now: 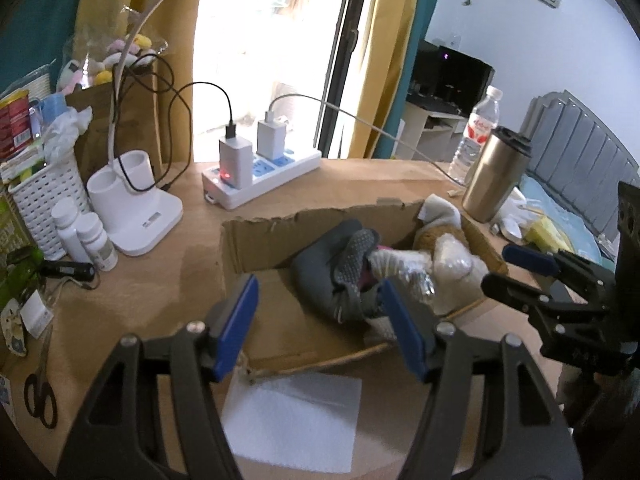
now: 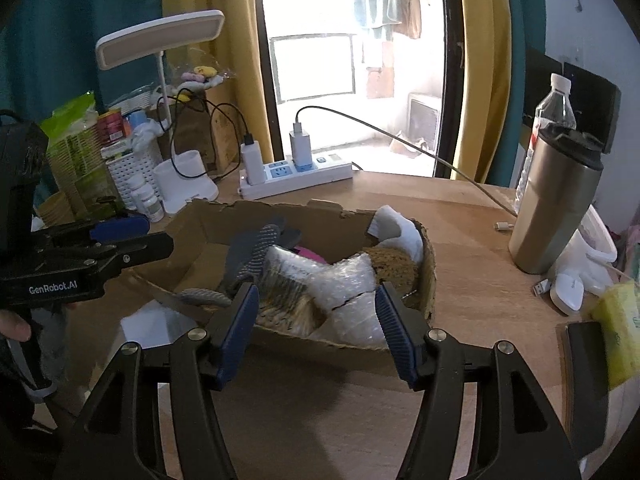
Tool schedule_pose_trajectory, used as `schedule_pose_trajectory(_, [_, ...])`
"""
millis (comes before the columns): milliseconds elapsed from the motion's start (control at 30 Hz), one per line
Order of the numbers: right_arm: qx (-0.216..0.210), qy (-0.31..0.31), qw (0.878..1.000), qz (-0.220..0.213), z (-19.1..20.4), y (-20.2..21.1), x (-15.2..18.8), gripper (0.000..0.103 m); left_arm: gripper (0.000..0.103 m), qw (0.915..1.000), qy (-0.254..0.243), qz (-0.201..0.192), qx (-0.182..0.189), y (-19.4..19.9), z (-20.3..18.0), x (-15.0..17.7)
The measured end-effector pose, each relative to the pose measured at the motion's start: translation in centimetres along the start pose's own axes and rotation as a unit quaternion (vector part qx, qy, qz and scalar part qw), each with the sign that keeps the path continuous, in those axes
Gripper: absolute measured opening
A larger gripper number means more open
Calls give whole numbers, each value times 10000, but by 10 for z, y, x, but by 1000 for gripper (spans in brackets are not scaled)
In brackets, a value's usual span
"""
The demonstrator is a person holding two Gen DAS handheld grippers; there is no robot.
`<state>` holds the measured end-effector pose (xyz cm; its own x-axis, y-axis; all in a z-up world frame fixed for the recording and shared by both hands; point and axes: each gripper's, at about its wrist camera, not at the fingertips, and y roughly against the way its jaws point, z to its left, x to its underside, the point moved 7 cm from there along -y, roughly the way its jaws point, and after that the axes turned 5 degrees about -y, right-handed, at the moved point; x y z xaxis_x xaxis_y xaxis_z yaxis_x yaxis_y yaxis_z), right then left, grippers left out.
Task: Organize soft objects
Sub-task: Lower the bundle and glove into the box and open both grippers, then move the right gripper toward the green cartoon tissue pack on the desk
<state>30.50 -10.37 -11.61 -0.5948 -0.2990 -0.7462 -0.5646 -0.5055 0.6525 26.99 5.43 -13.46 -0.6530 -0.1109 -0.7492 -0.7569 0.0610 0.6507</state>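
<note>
**Soft objects sitting in a torn cardboard box, both tongs empty**

Soft objects are lying piled in the cardboard box (image 2: 428, 264) at the middle of the wooden table (image 2: 472, 240): a grey dotted glove (image 1: 352, 256), a bubble-wrap bundle (image 2: 348, 280), a brown fuzzy piece (image 2: 396, 264) and a white sock (image 2: 400, 232) at the far right corner. The left gripper (image 1: 320, 320) and the right gripper (image 2: 316, 320) are hovering near the box's near edge, jaws standing moderately wide, nothing between them.

A white sheet (image 1: 292, 420) is lying flat on the table outside the box, just near its near wall; it is probably the next piece to gather. Pinching one edge, rather than pressing down flat, should be lifting it cleanly.

Standing around: a steel tumbler (image 2: 556, 208) and water bottle (image 2: 554, 108) on the right, a power strip (image 2: 296, 180) with trailing cable (image 2: 440, 160) at the far side, scissors (image 1: 40, 388) on the left.
</note>
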Motion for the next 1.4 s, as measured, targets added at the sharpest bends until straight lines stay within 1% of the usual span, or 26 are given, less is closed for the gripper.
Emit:
schedule_pose_trajectory(200, [18,74,10000,-30,14,8,2,64,67,9999,-30,-95,60,17,3,7])
schedule_pose_trajectory(467, [-6,196,9998,-35,34,13,5,64,68,9998,-20,-89,147,31,9,20])
schedule_pose_trajectory(767, [-19,307,9995,19,56,16,13,64,70,9998,97,-144,139,46,21,34])
schedule_pose_trajectory(1400, [-82,569,9982,188,108,24,42,64,71,9993,329,-124,140,77,47,83])
